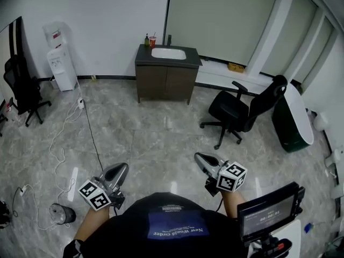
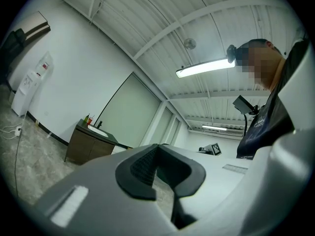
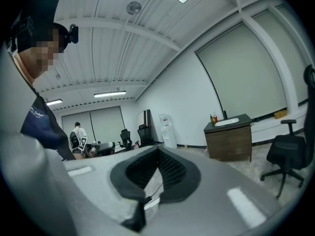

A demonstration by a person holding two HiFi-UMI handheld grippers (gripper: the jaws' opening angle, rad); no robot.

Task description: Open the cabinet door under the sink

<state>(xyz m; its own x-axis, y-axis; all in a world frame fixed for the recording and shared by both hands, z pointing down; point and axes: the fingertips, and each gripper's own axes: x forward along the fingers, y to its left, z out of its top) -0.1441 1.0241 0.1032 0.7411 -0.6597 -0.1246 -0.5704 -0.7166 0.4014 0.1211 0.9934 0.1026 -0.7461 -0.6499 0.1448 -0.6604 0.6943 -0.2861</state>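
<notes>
The left tool (image 1: 122,168) was held low in front of the person, its jaws together with nothing between them (its own view showed the pads meeting at the tips). Just ahead of it a black cable (image 1: 91,130) trailed across the floor. The sink cabinet (image 1: 165,69) stood well apart from both tools, against the far wall, with its doors (image 1: 180,84) closed. The right tool (image 1: 200,157) was likewise closed and empty, and an office chair (image 1: 242,112) stood to the right of the cabinet.

The likeliest trouble seemed to be a foot catching the cable on the way over, or a closed tool bumping the door instead of taking its edge; no handle could be made out from this far. The door fronts faced the person. Each panel's long axis stood upright, while the cabinet's ran side to side along the wall.
</notes>
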